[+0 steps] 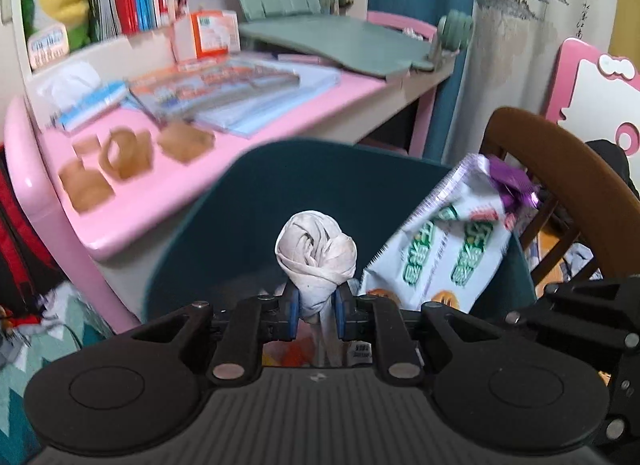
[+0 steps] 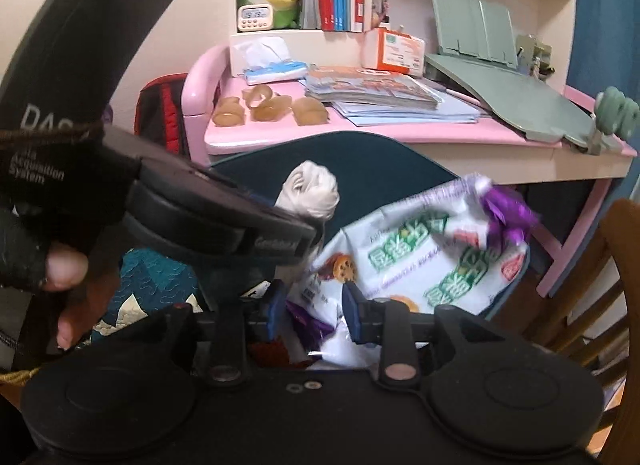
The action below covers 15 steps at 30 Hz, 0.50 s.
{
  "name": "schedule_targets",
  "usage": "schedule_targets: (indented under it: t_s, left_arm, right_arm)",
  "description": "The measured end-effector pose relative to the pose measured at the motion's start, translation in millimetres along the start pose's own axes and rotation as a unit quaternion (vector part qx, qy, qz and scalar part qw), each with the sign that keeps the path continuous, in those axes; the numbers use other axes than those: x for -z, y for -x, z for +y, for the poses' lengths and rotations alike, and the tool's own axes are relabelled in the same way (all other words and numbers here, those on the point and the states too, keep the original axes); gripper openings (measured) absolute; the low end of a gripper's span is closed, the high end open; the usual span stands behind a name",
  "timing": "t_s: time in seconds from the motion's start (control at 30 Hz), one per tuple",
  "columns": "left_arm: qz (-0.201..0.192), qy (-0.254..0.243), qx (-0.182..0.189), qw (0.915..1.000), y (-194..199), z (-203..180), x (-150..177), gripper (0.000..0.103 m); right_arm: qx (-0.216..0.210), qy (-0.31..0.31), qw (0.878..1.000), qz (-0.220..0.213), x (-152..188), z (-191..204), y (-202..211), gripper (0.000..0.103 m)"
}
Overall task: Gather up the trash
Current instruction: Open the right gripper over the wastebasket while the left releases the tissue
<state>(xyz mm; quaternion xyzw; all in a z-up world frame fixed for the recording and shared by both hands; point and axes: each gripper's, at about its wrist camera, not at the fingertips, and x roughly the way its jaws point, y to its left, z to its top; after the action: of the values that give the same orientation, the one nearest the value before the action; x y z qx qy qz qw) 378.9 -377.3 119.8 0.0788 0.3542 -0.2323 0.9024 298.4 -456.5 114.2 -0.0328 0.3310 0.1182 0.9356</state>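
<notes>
White tissue wad, twisted into a bulb w/ a thin tail, sits clamped between the blue pads of the left gripper. Jaws are closed on the tail, bulb sticking out beyond the tips. Long axis runs fwd along the fingers, bulb end pointing away from the camera and up over the bin; tail end goes back between the pads. Held by the tail prob. because it's the narrow part that fits the jaws, and the bulk then hangs clear to drop.

Right gripper: jaws apart, nothing pinched. Snack wrapper lies just beyond its tips, looks released or about to be nudged in; can't tell if a finger touches it. Wrapper is white/green w/ a crumpled purple end, long axis slanting up to the right, purple end highest and resting at the bin's right rim, lower end down inside. Seems propped like that because it's stiff and wider than the free space.

Dark teal bin is under both grippers, mouth open toward them, more scraps at the bottom (blurred). So trash is at the bin, wad not yet dropped.

Farther back: pink desk w/ brown tape scraps, prob. the next trash to fetch, then booklets and a green stand.
</notes>
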Motion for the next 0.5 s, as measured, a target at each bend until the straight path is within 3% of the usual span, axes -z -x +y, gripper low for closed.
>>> schedule_targets:
  t_s: [0.1, 0.2, 0.5]
  left_arm:
    - [0.003, 0.01, -0.003, 0.9999, -1, 2, 4, 0.036]
    - [-0.007, 0.012, -0.008, 0.9999, 4, 2, 6, 0.068]
    - [-0.03, 0.016, -0.008, 0.9994, 44, 6, 11, 0.073]
  right_arm:
    - [0.007, 0.0, 1.0, -0.001, 2, 1, 4, 0.035]
    - [0.01, -0.002, 1.0, -0.004, 2, 1, 7, 0.039]
    - [0.008, -0.02, 0.999, -0.026, 2, 3, 37, 0.045]
